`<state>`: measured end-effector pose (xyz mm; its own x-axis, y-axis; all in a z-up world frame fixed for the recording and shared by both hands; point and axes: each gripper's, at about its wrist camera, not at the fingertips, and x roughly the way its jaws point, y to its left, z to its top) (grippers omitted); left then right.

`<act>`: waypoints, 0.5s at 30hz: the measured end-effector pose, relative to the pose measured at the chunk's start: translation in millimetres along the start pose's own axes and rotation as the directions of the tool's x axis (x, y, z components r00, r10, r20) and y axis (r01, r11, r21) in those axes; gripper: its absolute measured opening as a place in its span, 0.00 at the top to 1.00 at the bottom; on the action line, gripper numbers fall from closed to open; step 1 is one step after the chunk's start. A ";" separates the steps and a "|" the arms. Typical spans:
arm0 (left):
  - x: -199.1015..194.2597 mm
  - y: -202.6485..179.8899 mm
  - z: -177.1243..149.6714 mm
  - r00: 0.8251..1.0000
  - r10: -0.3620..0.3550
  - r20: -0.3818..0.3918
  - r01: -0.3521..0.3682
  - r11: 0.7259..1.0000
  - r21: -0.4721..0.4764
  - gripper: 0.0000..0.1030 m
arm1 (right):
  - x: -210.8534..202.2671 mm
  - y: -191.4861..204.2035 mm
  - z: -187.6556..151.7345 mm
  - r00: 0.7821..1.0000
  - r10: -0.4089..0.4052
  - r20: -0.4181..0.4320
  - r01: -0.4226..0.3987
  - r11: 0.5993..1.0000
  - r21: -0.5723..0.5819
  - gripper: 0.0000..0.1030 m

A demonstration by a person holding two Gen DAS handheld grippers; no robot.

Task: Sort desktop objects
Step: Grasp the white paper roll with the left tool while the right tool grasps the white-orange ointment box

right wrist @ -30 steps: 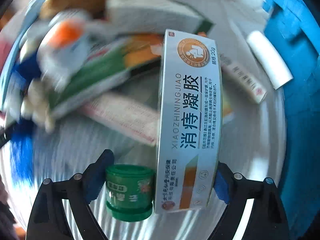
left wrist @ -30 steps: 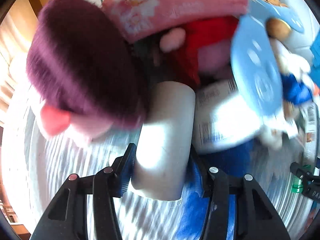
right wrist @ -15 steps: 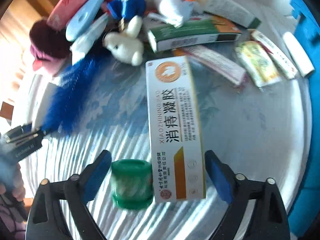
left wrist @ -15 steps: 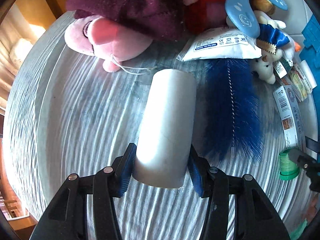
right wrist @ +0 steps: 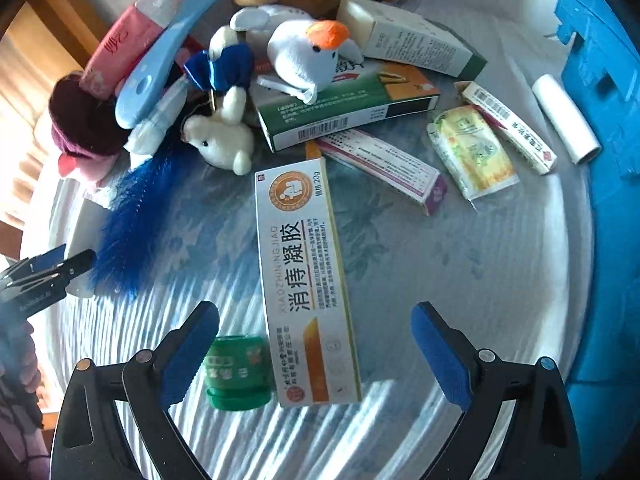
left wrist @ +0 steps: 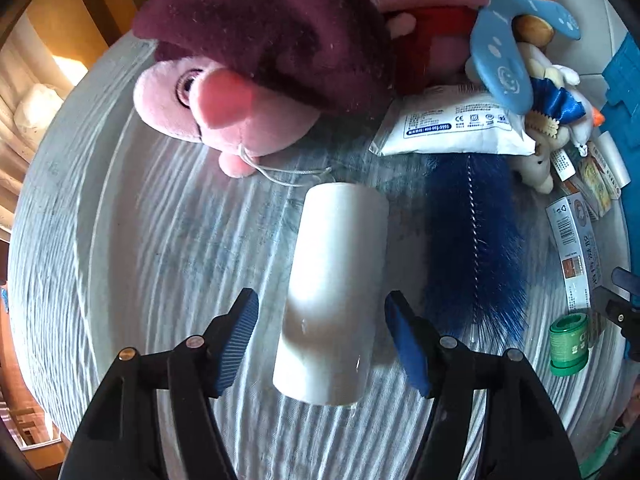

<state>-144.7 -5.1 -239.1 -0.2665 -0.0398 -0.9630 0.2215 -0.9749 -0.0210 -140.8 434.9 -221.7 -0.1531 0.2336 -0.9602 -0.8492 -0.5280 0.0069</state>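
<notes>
Left gripper (left wrist: 320, 334) over white cylinder (left wrist: 334, 292), lying flat on the table (left wrist: 132, 264). Jaws just opened, pads clear of the cylinder on both sides, cylinder between them but not gripped. Judged as released here.

Right gripper (right wrist: 316, 346) wide open above white-and-orange ointment box (right wrist: 306, 280) and small green jar (right wrist: 236, 372). Jar just beside the left pad, box between the pads; neither clamped. Jaws opened over the last moments, now steady. Box and jar lying side by side, touching or nearly so; motion blur on the jar prevents telling which.

Progress, judged from layout: early. Three items set apart near the camera edge of the table. Main pile unsorted at the far side: pink plush with maroon hat (left wrist: 240, 80), blue bottle brush (left wrist: 472, 248), white sachet (left wrist: 452, 124), white bird plush (right wrist: 304, 60), small white bear (right wrist: 222, 140), green-and-white box (right wrist: 348, 116), several slim medicine boxes, yellow packet (right wrist: 472, 152). White roll (right wrist: 566, 120) alone near blue crate (right wrist: 600, 80). Toys and pharmacy items mixed together.

Left to do: nearly everything in the pile; grouping scheme not evident yet.
</notes>
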 end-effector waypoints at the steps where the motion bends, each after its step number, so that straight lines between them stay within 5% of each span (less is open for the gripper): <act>1: 2.1 -1.7 0.3 1.000 -0.006 -0.012 0.006 1.000 0.000 0.37 | 2.3 3.0 3.5 1.000 -0.010 -0.008 0.009 1.000 -0.009 0.05; 4: 3.5 -7.5 -0.8 1.000 0.006 -0.023 -0.005 1.000 0.014 0.39 | 13.9 -4.5 4.9 0.999 -0.050 -0.021 0.049 0.998 -0.040 0.05; 6: 4.8 -13.1 -2.7 0.999 0.019 -0.040 -0.018 0.999 0.038 0.53 | 16.9 -3.7 7.4 0.996 -0.082 -0.034 0.080 0.995 -0.055 0.15; 8: 3.1 -16.9 -5.9 0.999 0.011 -0.048 -0.009 0.999 0.045 0.55 | 19.3 -4.3 8.3 0.994 -0.097 -0.052 0.093 0.994 -0.063 0.37; 11: -1.2 -21.1 -10.4 0.999 0.021 -0.045 -0.018 0.998 0.058 0.55 | 23.1 -6.6 6.2 0.992 -0.103 -0.078 0.097 0.993 -0.066 0.42; 13: -6.1 -22.5 -14.6 0.999 0.026 -0.044 -0.023 0.998 0.052 0.55 | 23.7 -7.7 3.3 0.992 -0.090 -0.086 0.085 0.994 -0.067 0.56; 15: -14.4 -23.1 -18.3 0.999 0.022 -0.026 -0.021 0.999 0.048 0.56 | 17.6 -8.8 1.5 0.994 -0.090 -0.063 0.086 0.994 -0.067 0.56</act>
<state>-128.8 22.0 -229.7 -0.2365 -0.0558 -0.9700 0.1820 -0.9832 0.0121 -136.8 444.9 -238.2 -0.0443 0.2286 -0.9725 -0.8232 -0.5599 -0.0941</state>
